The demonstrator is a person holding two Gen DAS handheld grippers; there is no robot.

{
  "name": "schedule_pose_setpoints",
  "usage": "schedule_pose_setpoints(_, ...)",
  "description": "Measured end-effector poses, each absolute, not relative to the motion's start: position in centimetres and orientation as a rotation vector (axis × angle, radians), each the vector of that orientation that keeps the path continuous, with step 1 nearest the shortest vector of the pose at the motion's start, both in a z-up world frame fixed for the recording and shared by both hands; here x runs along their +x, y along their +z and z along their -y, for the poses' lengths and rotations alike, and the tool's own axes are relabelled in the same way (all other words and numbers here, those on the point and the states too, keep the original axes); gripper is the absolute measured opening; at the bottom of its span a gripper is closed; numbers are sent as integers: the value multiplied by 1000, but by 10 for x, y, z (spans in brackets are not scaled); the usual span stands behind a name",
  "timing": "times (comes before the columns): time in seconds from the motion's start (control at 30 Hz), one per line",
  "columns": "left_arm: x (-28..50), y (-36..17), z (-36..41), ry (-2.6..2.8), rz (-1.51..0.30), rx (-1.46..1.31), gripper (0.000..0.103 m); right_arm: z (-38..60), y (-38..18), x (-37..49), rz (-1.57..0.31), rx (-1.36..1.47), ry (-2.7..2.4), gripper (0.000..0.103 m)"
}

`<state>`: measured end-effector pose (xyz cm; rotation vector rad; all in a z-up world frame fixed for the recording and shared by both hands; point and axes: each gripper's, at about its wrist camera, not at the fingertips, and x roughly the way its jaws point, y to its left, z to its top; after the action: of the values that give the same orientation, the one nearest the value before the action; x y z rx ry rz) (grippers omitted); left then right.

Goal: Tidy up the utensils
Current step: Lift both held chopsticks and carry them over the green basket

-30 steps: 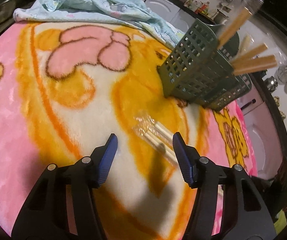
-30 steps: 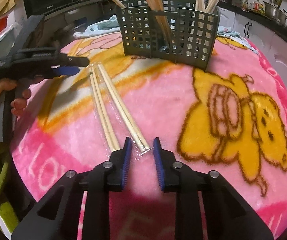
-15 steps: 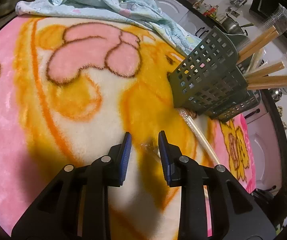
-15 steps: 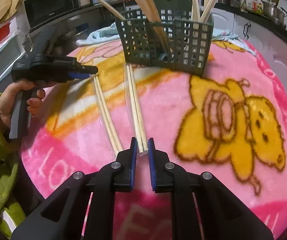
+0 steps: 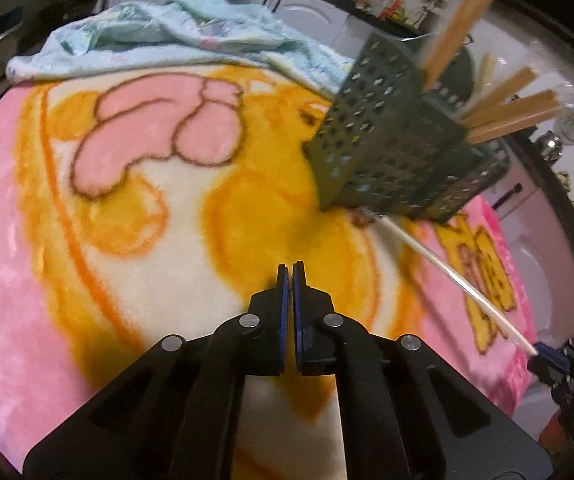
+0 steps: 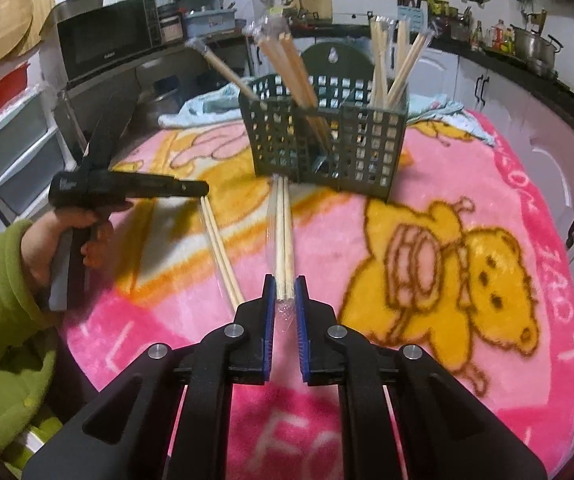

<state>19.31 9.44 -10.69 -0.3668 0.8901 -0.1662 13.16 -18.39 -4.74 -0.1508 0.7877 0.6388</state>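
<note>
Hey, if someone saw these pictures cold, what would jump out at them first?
Probably the loud pink and yellow cartoon bear blanket covering the whole table. Next, the dark green slotted utensil basket at the far middle, bristling with wrapped chopsticks. Then the right gripper up front, shut on a plastic-wrapped chopstick pair pointing toward the basket, with a second pair lying just left of it.

both wrist views, left one blurry, share the basket [image 5: 391,152] [image 6: 327,140].
</note>
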Motion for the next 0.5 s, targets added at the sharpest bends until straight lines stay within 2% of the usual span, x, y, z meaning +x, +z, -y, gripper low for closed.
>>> schedule_pose_setpoints(0.5, 160, -13, -46, -364, -688, -318, 0, 199, -3, 114, -667, -124, 609, 9)
